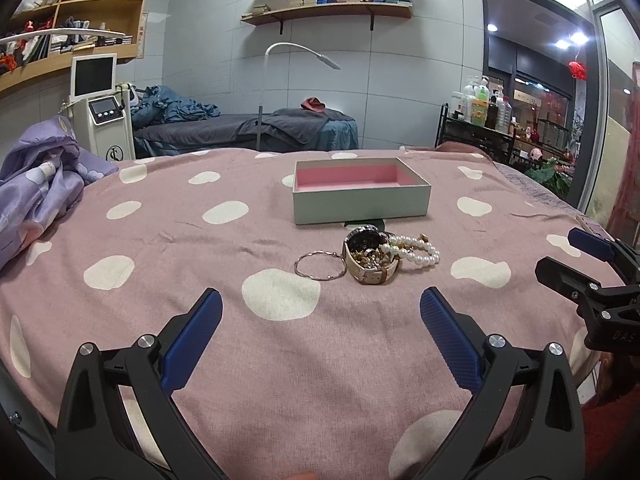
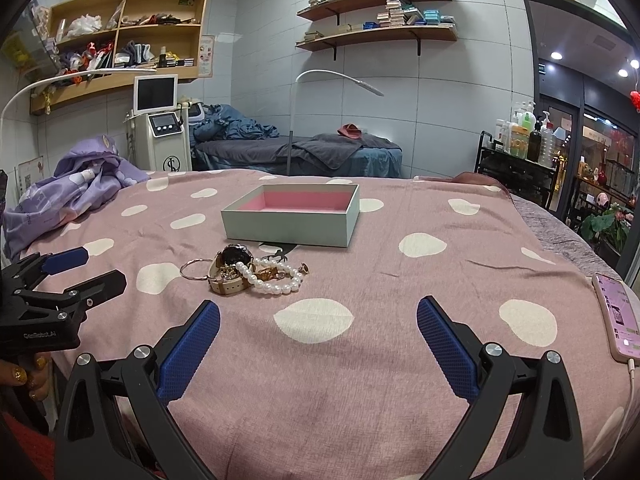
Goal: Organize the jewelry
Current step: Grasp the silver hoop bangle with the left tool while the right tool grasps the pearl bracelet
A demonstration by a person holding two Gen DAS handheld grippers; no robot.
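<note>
Left wrist view shows the left gripper spread wide and empty, with the jewelry pile lying ahead and slightly right, just near of the open box. From the right gripper, also spread and empty, the pile sits ahead-left; both seem about equally near.

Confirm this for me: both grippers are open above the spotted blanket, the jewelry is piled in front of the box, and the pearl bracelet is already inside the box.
One thing is wrong. The pearl bracelet is not inside the box; it lies on the spotted blanket with the watch and ring. The right wrist view shows the box's pink inside bare. Left gripper and right gripper are open.
</note>
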